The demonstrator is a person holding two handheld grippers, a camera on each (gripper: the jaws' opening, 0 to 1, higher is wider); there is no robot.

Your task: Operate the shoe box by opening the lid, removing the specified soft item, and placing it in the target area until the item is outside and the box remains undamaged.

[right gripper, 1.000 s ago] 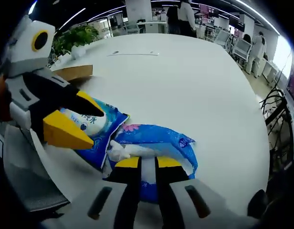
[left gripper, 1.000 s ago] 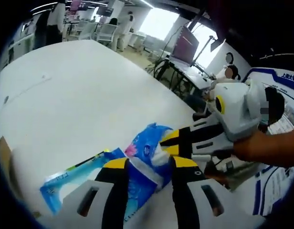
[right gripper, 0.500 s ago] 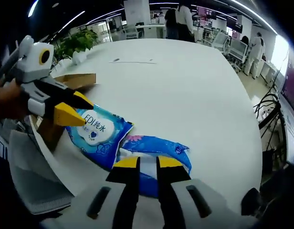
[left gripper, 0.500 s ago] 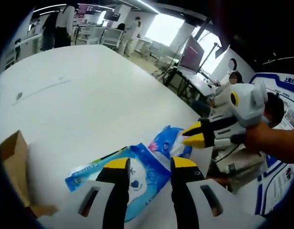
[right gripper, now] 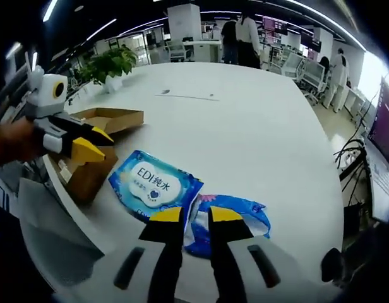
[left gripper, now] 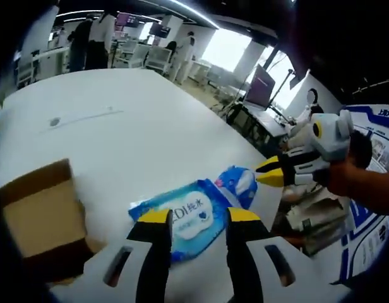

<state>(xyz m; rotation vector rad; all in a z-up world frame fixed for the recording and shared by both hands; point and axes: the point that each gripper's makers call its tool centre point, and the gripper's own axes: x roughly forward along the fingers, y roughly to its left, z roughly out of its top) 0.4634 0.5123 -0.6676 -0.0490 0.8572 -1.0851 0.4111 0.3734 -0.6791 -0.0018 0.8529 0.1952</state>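
A light blue wet-wipes pack [left gripper: 193, 217] [right gripper: 154, 187] with a white label lies flat on the white table [left gripper: 119, 132] [right gripper: 257, 126]. A darker blue soft pack [left gripper: 239, 183] [right gripper: 239, 218] lies beside it, touching its edge. My left gripper [left gripper: 199, 218] [right gripper: 92, 144] hangs above the near edge of the wipes pack, open and holding nothing. My right gripper [right gripper: 196, 216] [left gripper: 263, 173] hovers over the darker pack's near end. Its jaws stand a narrow gap apart with nothing pinched. The brown cardboard shoe box [left gripper: 40, 218] [right gripper: 96, 123] stands open beside the packs.
The table's edge runs close under both grippers. A potted plant [right gripper: 109, 63] stands at the far corner. Office chairs and standing people [right gripper: 245, 31] are beyond the table, and a monitor [left gripper: 261, 85] stands on a desk off to the side.
Both grippers have let go of their packs and drawn back toward the table edge. The packs now lie flat, and the open box has come into both views.
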